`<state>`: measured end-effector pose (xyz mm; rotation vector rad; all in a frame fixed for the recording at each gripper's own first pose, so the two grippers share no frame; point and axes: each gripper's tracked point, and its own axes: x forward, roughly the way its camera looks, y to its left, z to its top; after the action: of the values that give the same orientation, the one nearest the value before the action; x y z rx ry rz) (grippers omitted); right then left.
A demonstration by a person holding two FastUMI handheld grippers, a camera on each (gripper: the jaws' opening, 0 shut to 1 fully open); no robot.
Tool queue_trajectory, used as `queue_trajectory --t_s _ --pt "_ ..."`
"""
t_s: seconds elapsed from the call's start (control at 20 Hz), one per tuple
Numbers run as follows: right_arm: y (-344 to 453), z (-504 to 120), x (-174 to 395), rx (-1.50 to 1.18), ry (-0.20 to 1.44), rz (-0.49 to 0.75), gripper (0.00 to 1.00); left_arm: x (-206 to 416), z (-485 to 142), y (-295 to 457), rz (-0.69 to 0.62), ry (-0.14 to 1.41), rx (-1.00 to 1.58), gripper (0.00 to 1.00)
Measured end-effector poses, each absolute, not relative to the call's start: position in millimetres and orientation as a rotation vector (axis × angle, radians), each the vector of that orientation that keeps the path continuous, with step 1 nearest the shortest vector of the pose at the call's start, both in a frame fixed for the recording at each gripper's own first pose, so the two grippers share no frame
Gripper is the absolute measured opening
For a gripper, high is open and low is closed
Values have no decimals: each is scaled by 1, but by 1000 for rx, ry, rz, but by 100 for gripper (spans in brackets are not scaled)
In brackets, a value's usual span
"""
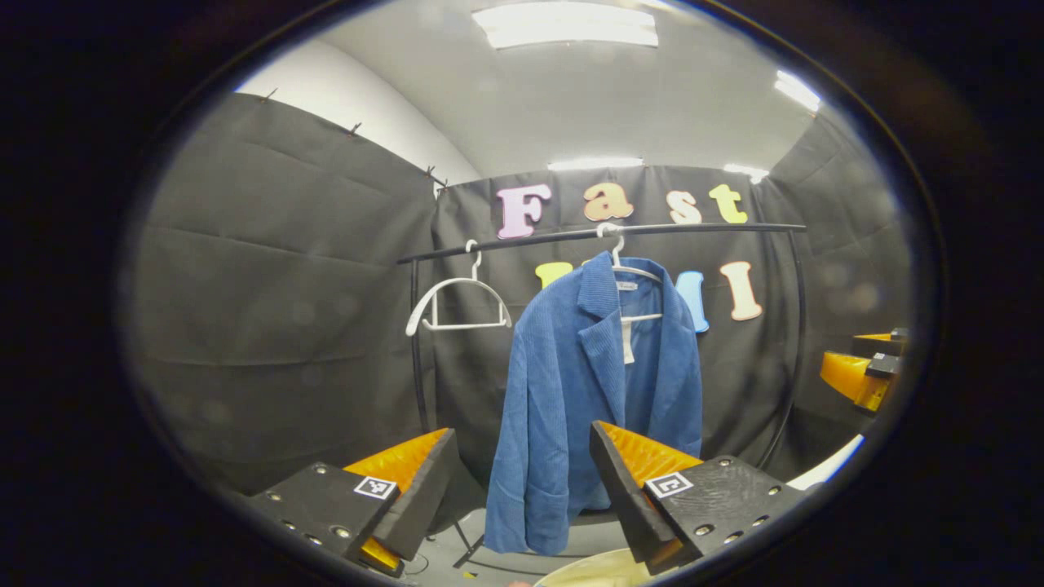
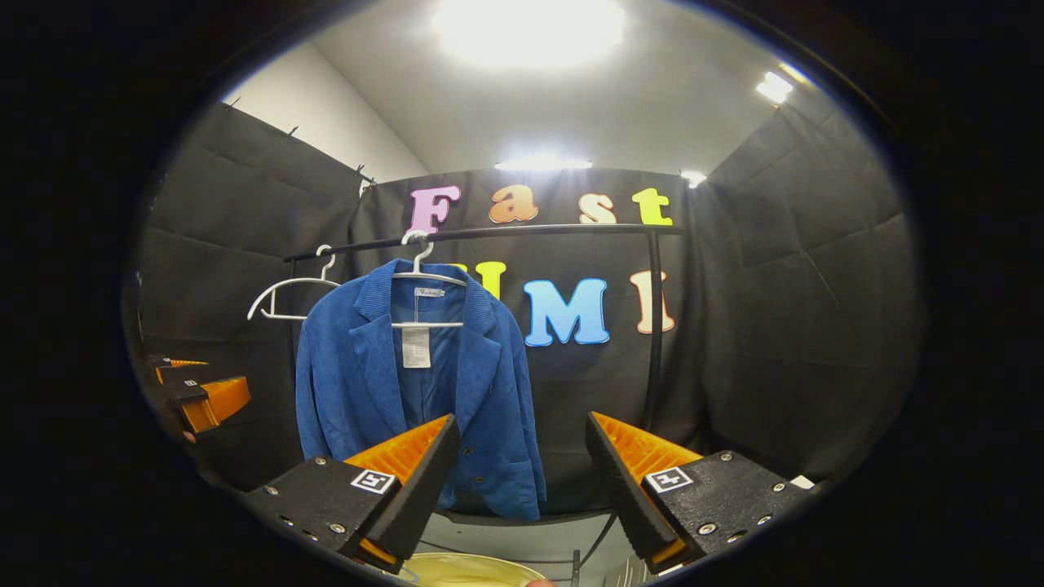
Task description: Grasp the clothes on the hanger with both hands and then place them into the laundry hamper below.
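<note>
A blue corduroy jacket (image 1: 571,391) hangs on a white hanger (image 1: 628,269) from a black rail (image 1: 603,234). My left gripper (image 1: 522,481) is open in front of the jacket's lower part, some way short of it. In the right gripper view the jacket (image 2: 481,391) hangs left of centre, and my right gripper (image 2: 522,481) is open, apart from it, nothing between its fingers. The cream rim of the hamper (image 1: 587,571) peeks in at the bottom, and the hamper (image 2: 465,568) also sits below the right gripper. Each gripper appears far off in the other's view: the right gripper (image 1: 864,371) and the left gripper (image 2: 196,391).
An empty white hanger (image 1: 457,306) hangs on the rail left of the jacket. The black rack's upright posts (image 2: 655,326) stand at both ends. Black cloth walls close the booth on three sides. Grey floor shows under the rack (image 1: 506,554).
</note>
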<state>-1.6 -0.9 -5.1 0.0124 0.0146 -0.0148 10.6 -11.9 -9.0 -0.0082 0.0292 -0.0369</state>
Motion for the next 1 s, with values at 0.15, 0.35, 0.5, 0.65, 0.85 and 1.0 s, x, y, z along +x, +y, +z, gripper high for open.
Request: queue_trajectory --t_s 0.15,0.35,0.5,0.65,0.85,1.0 --pt "0 -5 -2 20 16 -21 95 13 -6 -14 -49 21 -4 94" --pt "3 2 -3 23 -3 -43 95 18 -4 -15 -76 10 -2 94" --pt "9 9 -3 24 -18 -59 95 22 -2 -14 -105 10 -24 94" --pt "18 17 5 8 -40 -62 95 28 7 -17 -140 -10 -42 94" --pt "27 27 32 -4 -58 -19 95 46 19 -29 -139 -25 -43 94" --pt "23 35 63 3 -75 20 95 66 24 -43 -110 -35 -30 94"
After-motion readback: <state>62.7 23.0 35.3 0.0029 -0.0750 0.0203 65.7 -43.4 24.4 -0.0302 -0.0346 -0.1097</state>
